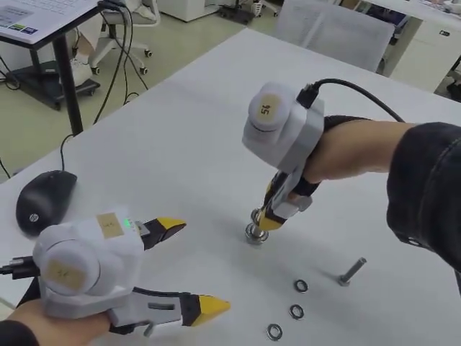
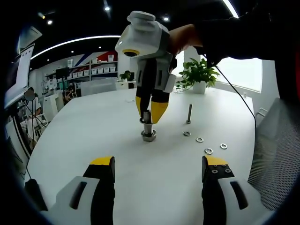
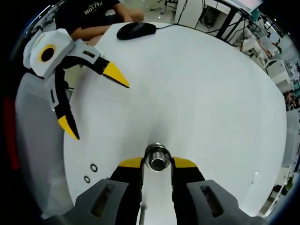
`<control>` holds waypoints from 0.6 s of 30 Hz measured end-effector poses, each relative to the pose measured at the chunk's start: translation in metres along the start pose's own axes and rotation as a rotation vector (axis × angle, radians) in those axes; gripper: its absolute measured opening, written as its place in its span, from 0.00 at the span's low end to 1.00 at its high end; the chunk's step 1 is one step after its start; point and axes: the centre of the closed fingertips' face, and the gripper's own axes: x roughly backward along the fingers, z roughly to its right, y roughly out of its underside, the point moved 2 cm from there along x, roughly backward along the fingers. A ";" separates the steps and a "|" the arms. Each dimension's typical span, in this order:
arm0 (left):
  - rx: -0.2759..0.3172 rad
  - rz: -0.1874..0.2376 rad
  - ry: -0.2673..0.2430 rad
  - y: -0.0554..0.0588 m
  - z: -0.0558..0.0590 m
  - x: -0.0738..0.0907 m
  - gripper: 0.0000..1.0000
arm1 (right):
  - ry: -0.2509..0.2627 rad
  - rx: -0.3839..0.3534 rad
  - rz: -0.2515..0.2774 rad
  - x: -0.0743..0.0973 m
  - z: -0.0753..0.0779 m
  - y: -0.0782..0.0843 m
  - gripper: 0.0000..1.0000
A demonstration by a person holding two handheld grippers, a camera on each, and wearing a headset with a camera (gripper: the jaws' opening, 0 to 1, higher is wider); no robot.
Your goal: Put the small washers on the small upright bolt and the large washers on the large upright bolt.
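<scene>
At the left rim of the table [image 1: 180, 122] lies a computer mouse [image 1: 43, 200], clear of any work path. Just right of it, the left gripper [image 1: 205, 265] hovers low over bare tabletop, jaws wide apart and holding nothing. At centre, the large bolt [image 1: 255, 232] stands upright on its broad base. The right gripper [image 3: 158, 162] points steeply down over it, its jaws closed on a ring at the top of the shank, judged to be a large washer [image 2: 146, 121]. Step in hand: seating this washer on the large bolt. Next move, as judged: hold the ring level and centred on the shank, lower slightly, then part the jaws so that it drops to the base. Withdraw straight up to avoid tipping the bolt. To the right, loose washers [image 1: 300, 286] lie in a short row, well apart from the large bolt. Just beyond them stands the small bolt [image 1: 351, 271], with no washer visible on its shank. Open tabletop surrounds both bolts. The near right is crowded by the person's sleeve [image 1: 425, 187], and a mesh chair [image 1: 338, 32] stands at the far edge.
</scene>
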 end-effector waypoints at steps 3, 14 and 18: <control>0.001 0.000 -0.001 0.001 0.000 0.000 0.75 | -0.001 -0.004 -0.003 -0.003 -0.003 0.000 0.24; 0.002 0.000 -0.002 0.003 0.000 0.002 0.75 | 0.001 -0.017 -0.001 -0.014 -0.004 0.001 0.24; 0.000 0.001 0.000 0.003 0.000 0.002 0.75 | 0.001 -0.018 -0.004 -0.019 -0.006 0.001 0.24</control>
